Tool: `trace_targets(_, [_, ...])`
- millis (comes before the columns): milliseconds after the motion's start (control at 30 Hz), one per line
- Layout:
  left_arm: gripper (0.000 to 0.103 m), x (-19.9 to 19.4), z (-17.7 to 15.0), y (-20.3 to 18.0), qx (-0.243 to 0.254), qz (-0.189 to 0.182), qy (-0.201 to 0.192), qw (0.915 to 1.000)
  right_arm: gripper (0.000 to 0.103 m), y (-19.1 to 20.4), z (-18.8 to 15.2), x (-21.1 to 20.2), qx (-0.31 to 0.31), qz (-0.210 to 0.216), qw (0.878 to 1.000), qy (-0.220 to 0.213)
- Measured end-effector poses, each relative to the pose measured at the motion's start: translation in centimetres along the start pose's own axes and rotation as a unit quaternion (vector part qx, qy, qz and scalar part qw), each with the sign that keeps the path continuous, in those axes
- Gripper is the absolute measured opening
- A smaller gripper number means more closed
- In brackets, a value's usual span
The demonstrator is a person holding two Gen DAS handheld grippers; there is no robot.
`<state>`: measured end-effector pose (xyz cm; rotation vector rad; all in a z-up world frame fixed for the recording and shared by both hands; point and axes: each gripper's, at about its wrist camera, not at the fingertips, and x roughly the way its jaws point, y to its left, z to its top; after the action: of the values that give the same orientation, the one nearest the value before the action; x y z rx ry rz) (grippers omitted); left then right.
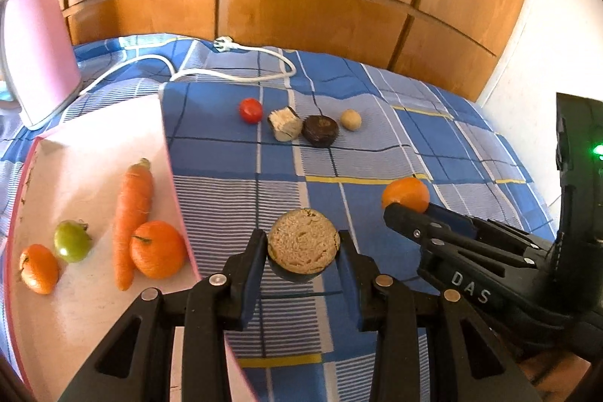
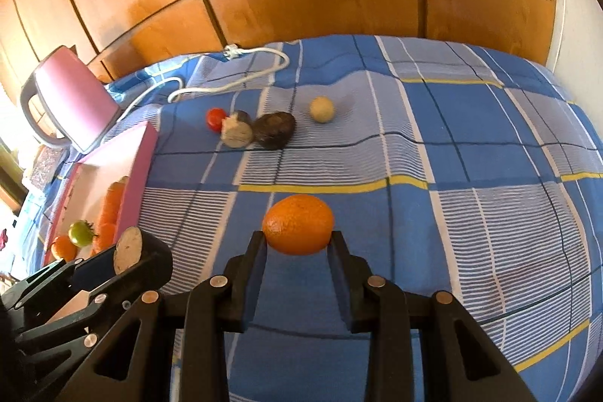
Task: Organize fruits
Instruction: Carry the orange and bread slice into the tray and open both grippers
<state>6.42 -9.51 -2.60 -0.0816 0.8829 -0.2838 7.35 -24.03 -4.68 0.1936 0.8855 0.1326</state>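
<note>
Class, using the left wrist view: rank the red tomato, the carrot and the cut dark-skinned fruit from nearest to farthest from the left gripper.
1. Cut dark-skinned fruit: clamped in the left gripper.
2. Carrot: left, in the pink tray.
3. Red tomato: far back on the bedspread.

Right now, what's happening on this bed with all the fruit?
Someone is sorting produce with two hand-held grippers. The left gripper holds a cut, dark-skinned fruit half, and the right gripper holds an orange. A pink tray already contains a carrot, a green tomato and two oranges. A red tomato and other pieces remain on the checked bedspread.
</note>
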Motion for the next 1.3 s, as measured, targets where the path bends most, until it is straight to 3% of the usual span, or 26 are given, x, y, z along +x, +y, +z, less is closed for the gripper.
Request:
trace_targets(467, [0.037,-3.1,1.2,10.0,-0.095,0.057,-0.039,0.9931,0.033,6.3,0.8,-0.8,-0.050,0.075,0.996,0.005])
trace_targets(733, [0.038,-3.5,2.0,15.9,-0.135,0.100,-0.046,0.9848,0.033,12.3,1.1,0.3,-0.108,0.138,0.984,0.033])
trace_targets(1000, [0.038,-3.9,1.8,18.4,-0.158,0.120,-0.051,0.9788,0.035,17.4,0.0,2.9,-0.148,0.161,0.973,0.068])
trace_targets(1300, [0.038,-4.2,0.0,17.9,-0.163,0.129,-0.045,0.9771,0.036,17.9,-1.0,2.9,-0.152,0.157,0.973,0.075])
